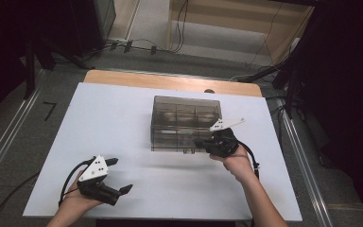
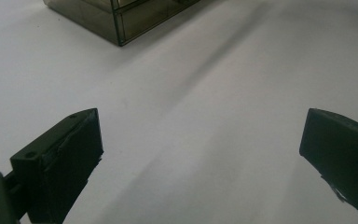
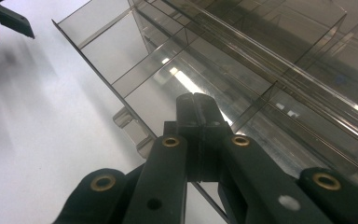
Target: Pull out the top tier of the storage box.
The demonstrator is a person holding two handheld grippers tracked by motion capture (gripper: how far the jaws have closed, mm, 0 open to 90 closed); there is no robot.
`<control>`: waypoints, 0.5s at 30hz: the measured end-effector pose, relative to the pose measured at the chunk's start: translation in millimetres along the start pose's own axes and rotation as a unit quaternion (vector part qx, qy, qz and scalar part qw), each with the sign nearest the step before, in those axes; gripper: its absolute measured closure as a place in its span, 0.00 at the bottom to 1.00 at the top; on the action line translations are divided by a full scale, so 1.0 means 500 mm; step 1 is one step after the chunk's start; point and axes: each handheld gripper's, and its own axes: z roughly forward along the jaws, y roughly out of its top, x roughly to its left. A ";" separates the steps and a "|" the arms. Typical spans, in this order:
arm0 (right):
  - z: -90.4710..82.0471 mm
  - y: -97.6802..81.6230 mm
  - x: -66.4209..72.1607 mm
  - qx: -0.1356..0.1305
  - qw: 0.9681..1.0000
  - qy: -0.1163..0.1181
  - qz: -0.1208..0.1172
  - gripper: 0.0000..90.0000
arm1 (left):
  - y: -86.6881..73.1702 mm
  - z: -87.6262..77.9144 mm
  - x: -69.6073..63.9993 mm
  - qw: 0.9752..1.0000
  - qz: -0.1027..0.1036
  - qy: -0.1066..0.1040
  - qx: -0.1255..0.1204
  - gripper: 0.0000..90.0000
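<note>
Seen from above: smoky clear box (image 1: pixel 185 123) set mid-table on the white sheet (image 1: pixel 123 118), right tongs (image 1: pixel 203 143) pushed up against its near front edge by the latches, likely to work the lid, while left tongs (image 1: pixel 120 176) wait well apart near the front-left corner, out of the way. Along the left tongs (image 2: pixel 200 140): jaws spread wide over bare sheet, nothing between, box corner (image 2: pixel 116 23) far off, ready rather than busy. Along the right tongs (image 3: pixel 198 112): jaws pressed together, tips against the lid's thin front lip (image 3: pixel 112 88); pinching it or merely touching, hard to say.
</note>
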 end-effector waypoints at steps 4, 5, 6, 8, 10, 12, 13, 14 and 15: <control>0.001 -0.001 0.003 0.001 1.000 0.001 -0.001 0.97 | 0.000 -0.001 0.000 1.000 0.000 -0.001 -0.001 0.00; 0.001 -0.002 0.004 0.002 1.000 0.002 -0.002 0.97 | 0.000 -0.001 0.000 1.000 0.000 -0.001 -0.001 0.00; 0.001 -0.002 0.005 0.002 1.000 0.002 -0.004 0.97 | 0.000 -0.001 0.000 1.000 -0.001 -0.001 -0.001 0.00; 0.001 -0.003 0.007 0.003 1.000 0.002 -0.004 0.97 | 0.000 -0.001 0.000 1.000 0.000 -0.001 -0.001 0.00; 0.001 -0.003 0.008 0.004 1.000 0.002 -0.004 0.97 | 0.000 -0.001 0.000 1.000 -0.001 -0.001 -0.002 0.00; 0.001 -0.004 0.009 0.005 1.000 0.003 -0.005 0.97 | 0.000 -0.001 0.000 1.000 -0.001 -0.001 -0.002 0.00; 0.001 -0.004 0.010 0.005 1.000 0.003 -0.005 0.97 | 0.000 -0.001 0.000 1.000 -0.001 -0.001 -0.002 0.00; 0.000 -0.004 0.011 0.004 1.000 0.002 -0.005 0.97 | 0.000 -0.001 0.000 1.000 -0.001 -0.001 -0.002 0.00; -0.001 -0.004 0.011 0.004 1.000 0.002 -0.004 0.97 | 0.000 -0.001 0.000 1.000 -0.001 -0.001 -0.002 0.00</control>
